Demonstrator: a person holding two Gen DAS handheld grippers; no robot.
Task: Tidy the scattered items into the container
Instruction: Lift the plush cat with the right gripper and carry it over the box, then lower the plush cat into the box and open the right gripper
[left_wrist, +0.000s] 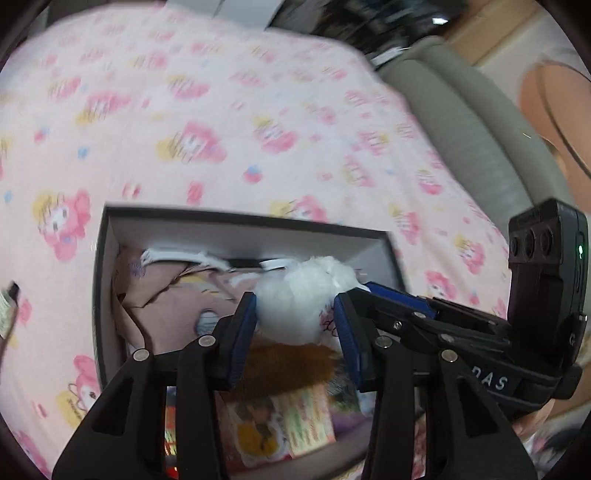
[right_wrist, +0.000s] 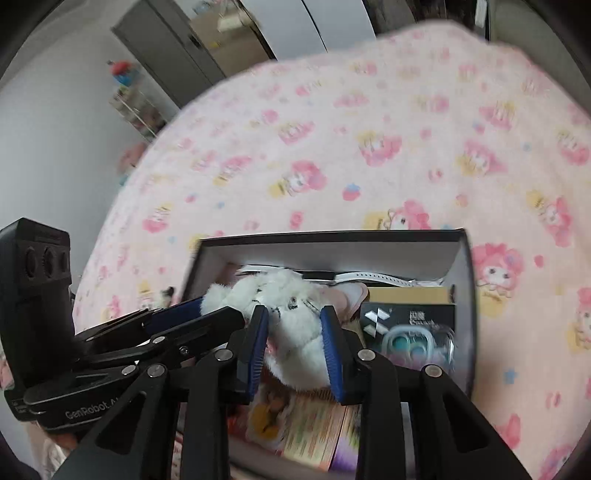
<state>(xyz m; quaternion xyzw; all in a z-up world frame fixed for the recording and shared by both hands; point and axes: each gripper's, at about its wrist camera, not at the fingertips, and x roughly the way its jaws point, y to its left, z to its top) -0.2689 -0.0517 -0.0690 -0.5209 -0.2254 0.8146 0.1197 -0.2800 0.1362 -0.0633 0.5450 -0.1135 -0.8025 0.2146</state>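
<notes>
A fluffy white plush toy (left_wrist: 295, 295) hangs over an open black-rimmed box (left_wrist: 240, 218) that lies on the bed. My left gripper (left_wrist: 295, 332) is shut on the toy, its blue pads pressed into the fur on both sides. In the right wrist view the same plush toy (right_wrist: 291, 295) sits between the pads of my right gripper (right_wrist: 295, 343), which is shut on it above the box (right_wrist: 332, 236). Each gripper also shows in the other's view, the right gripper (left_wrist: 364, 290) and the left gripper (right_wrist: 207, 308), side by side on the toy.
The box holds pink cloth (left_wrist: 166, 299), a white strap (right_wrist: 369, 277), a printed booklet (right_wrist: 303, 428) and a black carton (right_wrist: 406, 321). A pink cartoon-print bedsheet (left_wrist: 221, 110) surrounds it. A grey padded edge (left_wrist: 461, 122) and a person's arm (left_wrist: 546, 96) lie to the right.
</notes>
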